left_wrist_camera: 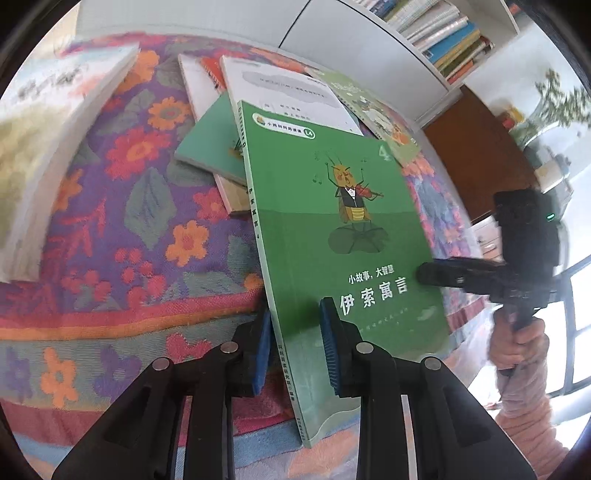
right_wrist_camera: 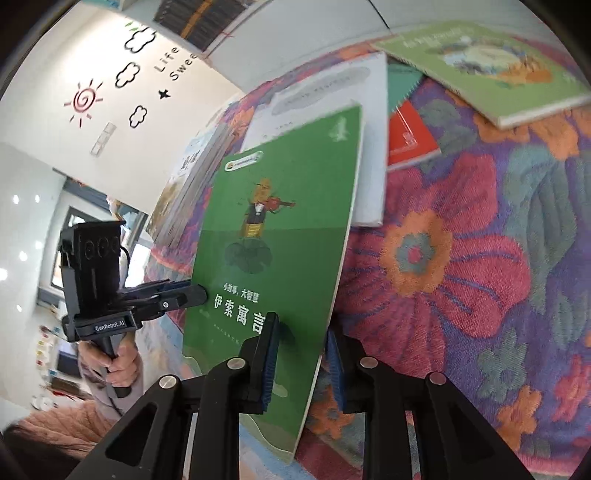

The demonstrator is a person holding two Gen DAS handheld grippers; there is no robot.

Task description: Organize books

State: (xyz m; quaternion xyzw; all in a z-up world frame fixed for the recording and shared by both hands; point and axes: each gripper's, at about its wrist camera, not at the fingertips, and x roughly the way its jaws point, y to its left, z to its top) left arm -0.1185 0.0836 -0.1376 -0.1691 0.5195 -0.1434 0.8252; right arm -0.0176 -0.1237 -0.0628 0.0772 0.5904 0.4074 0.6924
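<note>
The green paperback [left_wrist_camera: 343, 236], a thin softcover with a violin-playing insect on its cover, is held clear of the flowered bedspread [left_wrist_camera: 122, 229], above a loose heap of other books [left_wrist_camera: 280, 96]. The left gripper [left_wrist_camera: 295, 354] pinches its lower spine edge, blue pads [left_wrist_camera: 328, 350] pressed on front and back cover; the right gripper [right_wrist_camera: 301, 358] pinches the opposite lower edge in the same way. The book is judged light and flexible: the cover bows slightly in the right wrist view, so holding near the spine or at both lower corners should limit sagging. Its glossy cover may slip under a weak pinch. A thick white book [left_wrist_camera: 44, 147] stands at the left; a filled bookshelf [left_wrist_camera: 439, 33] lies beyond the bed.
</note>
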